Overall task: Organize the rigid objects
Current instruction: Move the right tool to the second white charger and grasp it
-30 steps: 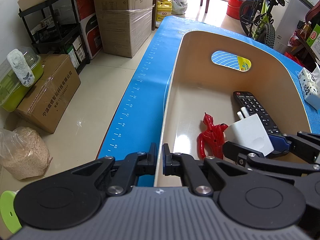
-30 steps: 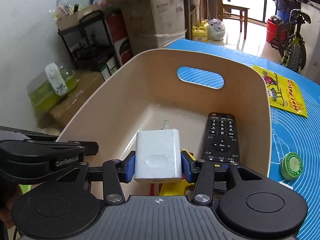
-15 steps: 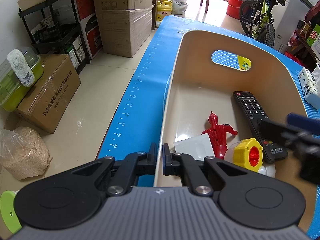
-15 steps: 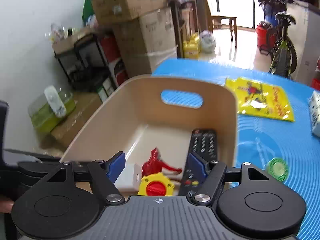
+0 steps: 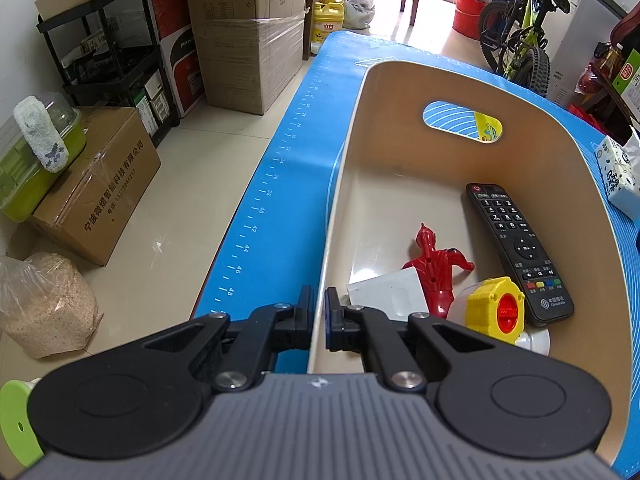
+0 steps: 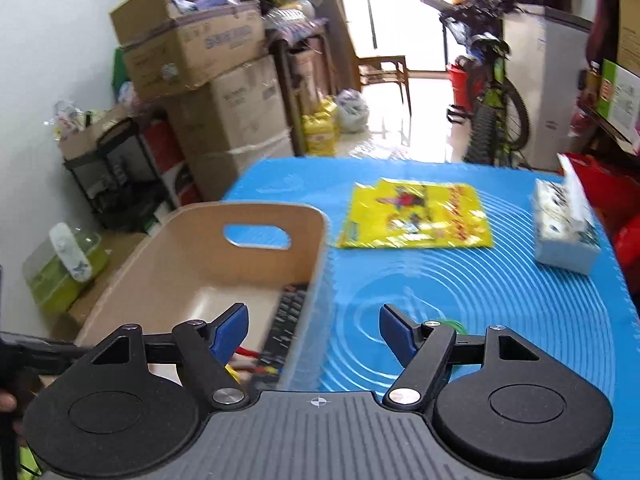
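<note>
Inside, the bin [image 5: 400, 152] holds 1 remote [image 5: 516, 248], 1 red figure [image 5: 436, 268].

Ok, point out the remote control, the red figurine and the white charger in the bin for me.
remote control [image 5: 516, 248], left wrist view, middle of its keypad.
red figurine [image 5: 436, 266], left wrist view, on its torso.
white charger [image 5: 390, 294], left wrist view, its flat upper face.

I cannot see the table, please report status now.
Left gripper jaws shut on bin wall. Right gripper jaws opening, empty. White charger in bin. Green tin on mat, unobstructed.
</note>
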The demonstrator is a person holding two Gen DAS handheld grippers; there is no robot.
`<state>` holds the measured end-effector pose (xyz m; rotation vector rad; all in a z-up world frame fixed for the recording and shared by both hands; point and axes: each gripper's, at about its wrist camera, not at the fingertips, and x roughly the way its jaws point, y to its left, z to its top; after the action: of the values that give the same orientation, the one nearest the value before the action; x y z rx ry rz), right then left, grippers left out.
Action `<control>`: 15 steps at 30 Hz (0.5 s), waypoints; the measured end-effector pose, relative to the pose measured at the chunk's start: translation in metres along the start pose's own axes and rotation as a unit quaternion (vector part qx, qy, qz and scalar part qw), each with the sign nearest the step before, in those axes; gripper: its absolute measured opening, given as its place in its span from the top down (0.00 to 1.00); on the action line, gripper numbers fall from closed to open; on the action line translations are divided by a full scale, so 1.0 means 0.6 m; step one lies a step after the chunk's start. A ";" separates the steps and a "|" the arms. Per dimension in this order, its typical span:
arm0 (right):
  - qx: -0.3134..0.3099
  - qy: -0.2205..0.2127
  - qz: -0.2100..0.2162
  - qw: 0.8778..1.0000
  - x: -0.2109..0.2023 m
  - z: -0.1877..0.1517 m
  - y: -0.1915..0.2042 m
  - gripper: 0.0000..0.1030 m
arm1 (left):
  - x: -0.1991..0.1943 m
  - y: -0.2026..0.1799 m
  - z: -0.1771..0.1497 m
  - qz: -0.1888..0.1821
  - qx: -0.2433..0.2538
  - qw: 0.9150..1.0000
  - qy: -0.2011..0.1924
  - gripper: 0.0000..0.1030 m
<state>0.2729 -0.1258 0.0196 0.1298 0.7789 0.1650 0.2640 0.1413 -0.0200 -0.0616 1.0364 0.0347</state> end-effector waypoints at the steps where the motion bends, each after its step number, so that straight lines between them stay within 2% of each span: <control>1: 0.003 0.003 -0.007 1.000 0.001 -0.005 -0.011 0.25 | 0.000 0.000 0.000 0.000 0.000 1.000 0.000 0.94; 9: 0.032 0.037 -0.051 0.997 0.033 -0.047 -0.083 0.25 | 0.000 0.000 0.000 0.000 0.000 1.000 0.000 0.94; 15: 0.036 0.065 -0.069 0.995 0.079 -0.077 -0.097 0.25 | 0.000 0.000 0.000 0.000 0.000 1.000 0.000 0.94</control>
<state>0.2790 -0.1708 -0.0559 0.1346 0.9210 0.0137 0.2640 0.1413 -0.0200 -0.0611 1.0364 0.0352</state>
